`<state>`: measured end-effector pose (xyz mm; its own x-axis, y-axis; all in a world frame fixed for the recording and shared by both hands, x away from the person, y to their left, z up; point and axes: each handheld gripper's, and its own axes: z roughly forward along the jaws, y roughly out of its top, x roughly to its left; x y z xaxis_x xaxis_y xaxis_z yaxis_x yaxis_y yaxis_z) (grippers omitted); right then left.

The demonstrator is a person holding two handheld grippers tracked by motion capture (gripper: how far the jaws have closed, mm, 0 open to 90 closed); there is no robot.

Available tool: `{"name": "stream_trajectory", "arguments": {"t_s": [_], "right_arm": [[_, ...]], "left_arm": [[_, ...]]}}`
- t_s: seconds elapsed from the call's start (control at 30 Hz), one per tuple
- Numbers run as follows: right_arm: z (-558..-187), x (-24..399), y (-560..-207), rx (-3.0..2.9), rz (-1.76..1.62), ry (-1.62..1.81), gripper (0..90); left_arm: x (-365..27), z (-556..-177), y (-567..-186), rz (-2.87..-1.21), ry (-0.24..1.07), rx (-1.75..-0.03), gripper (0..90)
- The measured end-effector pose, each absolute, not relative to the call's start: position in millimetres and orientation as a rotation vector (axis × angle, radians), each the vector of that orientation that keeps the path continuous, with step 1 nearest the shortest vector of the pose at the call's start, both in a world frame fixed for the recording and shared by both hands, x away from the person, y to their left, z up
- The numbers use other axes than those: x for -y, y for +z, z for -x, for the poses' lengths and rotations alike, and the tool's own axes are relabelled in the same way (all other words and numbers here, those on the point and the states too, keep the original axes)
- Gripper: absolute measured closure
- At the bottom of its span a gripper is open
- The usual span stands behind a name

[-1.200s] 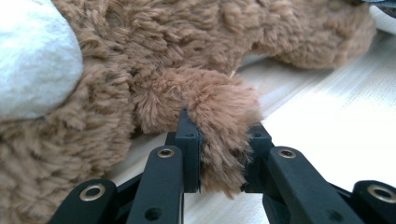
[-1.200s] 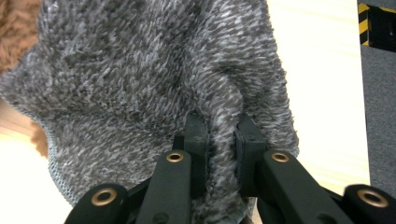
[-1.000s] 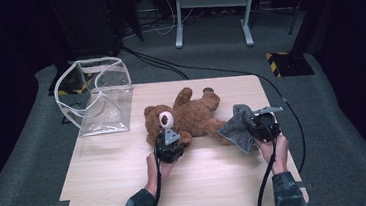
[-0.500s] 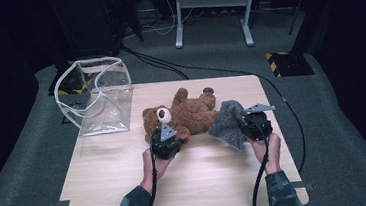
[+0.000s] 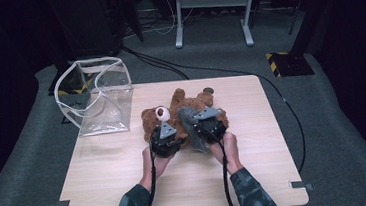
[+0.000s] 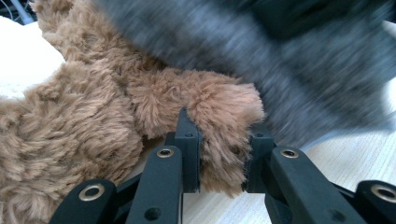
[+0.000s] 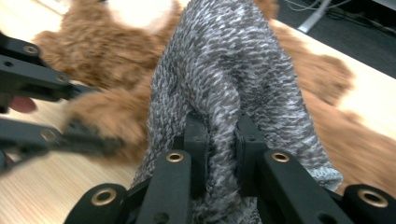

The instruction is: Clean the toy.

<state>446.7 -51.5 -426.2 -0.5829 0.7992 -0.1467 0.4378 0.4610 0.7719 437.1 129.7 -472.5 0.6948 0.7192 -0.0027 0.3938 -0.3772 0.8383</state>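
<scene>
On the counter (image 5: 128,188), a soft bear's (image 5: 191,110) paw (image 6: 219,135) is being pinched by the left tongs (image 6: 220,154); a limp knitted sock (image 7: 229,93) is being clamped by the right tongs (image 7: 219,140) beside it.

No words to read

There are no letters, numbers, labels or brand names to read on any thing on the table or around it.

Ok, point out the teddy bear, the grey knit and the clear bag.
teddy bear (image 5: 191,102): high view, on its brown body.
grey knit (image 7: 233,70): right gripper view, on the middle of the knitted cloth above the jaws.
clear bag (image 5: 106,107): high view, on its see-through front wall.
</scene>
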Motion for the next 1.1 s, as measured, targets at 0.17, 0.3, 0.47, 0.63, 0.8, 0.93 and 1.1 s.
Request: {"name": "stream_trajectory", "arguments": {"t_s": [0.17,0.3,0.47,0.63,0.8,0.93,1.1], "right_arm": [[-461,33,-443,-2.239,-1.020,0.877,79.2],[-464,44,-441,-2.189,-1.071,0.849,79.3],[-464,71,-435,-2.111,-1.164,0.809,79.3],[-471,103,-436,-2.059,-1.232,0.756,79.3],[-473,131,-436,-1.989,-1.307,0.715,79.3],[-466,141,-426,-1.946,-1.309,0.739,79.2],[-449,120,-407,-2.022,-1.199,0.905,79.3]], "left_arm": [[-135,-438,-473,-2.005,0.444,-0.866,73.6],[-139,-439,-474,-2.003,0.438,-0.872,73.6],[-142,-439,-475,-2.004,0.430,-0.878,73.6],[-146,-440,-475,-2.010,0.414,-0.875,73.6],[-148,-441,-475,-2.006,0.413,-0.879,73.6],[-147,-442,-474,-2.008,0.411,-0.877,73.5],[-146,-442,-474,-2.011,0.415,-0.877,73.5]]}}
